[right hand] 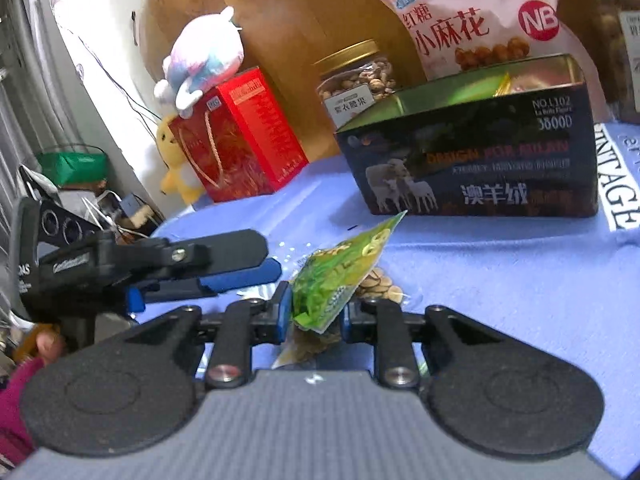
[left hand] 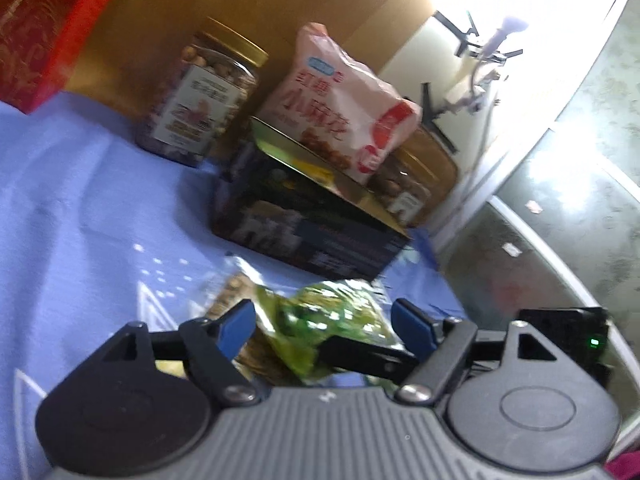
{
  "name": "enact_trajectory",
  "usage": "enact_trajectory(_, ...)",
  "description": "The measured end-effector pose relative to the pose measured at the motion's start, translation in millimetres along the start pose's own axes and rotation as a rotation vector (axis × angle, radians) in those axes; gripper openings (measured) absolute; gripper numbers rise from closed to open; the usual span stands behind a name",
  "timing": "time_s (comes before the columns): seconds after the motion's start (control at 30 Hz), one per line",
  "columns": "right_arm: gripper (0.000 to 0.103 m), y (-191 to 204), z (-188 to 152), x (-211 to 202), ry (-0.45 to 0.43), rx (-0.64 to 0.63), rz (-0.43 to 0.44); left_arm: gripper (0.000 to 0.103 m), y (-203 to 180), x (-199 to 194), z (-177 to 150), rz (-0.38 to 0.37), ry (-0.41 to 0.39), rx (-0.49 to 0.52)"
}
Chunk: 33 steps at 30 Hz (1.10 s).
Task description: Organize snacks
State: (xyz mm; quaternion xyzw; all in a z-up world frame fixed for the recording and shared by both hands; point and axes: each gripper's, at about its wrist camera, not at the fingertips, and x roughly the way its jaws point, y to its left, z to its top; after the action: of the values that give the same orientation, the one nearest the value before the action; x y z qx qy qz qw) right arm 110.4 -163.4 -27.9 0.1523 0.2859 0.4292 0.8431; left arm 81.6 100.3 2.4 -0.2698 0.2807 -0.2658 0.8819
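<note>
Packets first: a small green snack packet point(right hand: 336, 280) sits pinched between the blue pads of the right claw point(right hand: 314, 314), jaws drawn narrow on its lower edge so it stands up off the blue cloth of the bench point(right hand: 500, 280). The left claw point(left hand: 324, 326) hangs just beside it, jaws spread wide and pressing on nothing, as if leaving the packet to the other hand. A clear packet of round biscuits point(right hand: 382, 282) lies touching the green one. Farther off stands the open dark tin point(right hand: 472, 160), some wrappers already inside, likely where the loose packets belong. Behind it lean a pink snack bag point(right hand: 472, 24) and a nut jar point(right hand: 356, 76) against the board, with a red gift box point(right hand: 240, 132) off to one side.
</note>
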Motion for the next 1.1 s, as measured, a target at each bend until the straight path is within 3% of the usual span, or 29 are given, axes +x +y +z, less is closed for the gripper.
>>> enact_trajectory(0.07,0.015,0.1,0.0,-0.3,0.0,0.007,0.039,0.08,-0.9,2.3,-1.2,-0.008,0.011,0.001)
enact_trajectory(0.17,0.015,2.3,-0.5,-1.6,0.002,0.001,0.054,0.079,-1.7,2.1,-2.0,-0.013,0.006,0.002)
enact_trajectory(0.37,0.015,3.4,-1.9,-2.0,0.005,-0.007,0.049,0.07,-2.3,4.2,-2.9,0.008,0.009,0.01)
enact_trajectory(0.8,0.015,-15.2,0.4,2.4,0.048,0.12,0.069,0.072,-1.2,6.1,-2.6,0.026,0.019,0.017)
enact_trajectory(1.1,0.019,-14.1,-1.3,1.7,0.045,0.11,0.059,0.072,-0.4,7.8,-2.5,0.043,0.026,0.022)
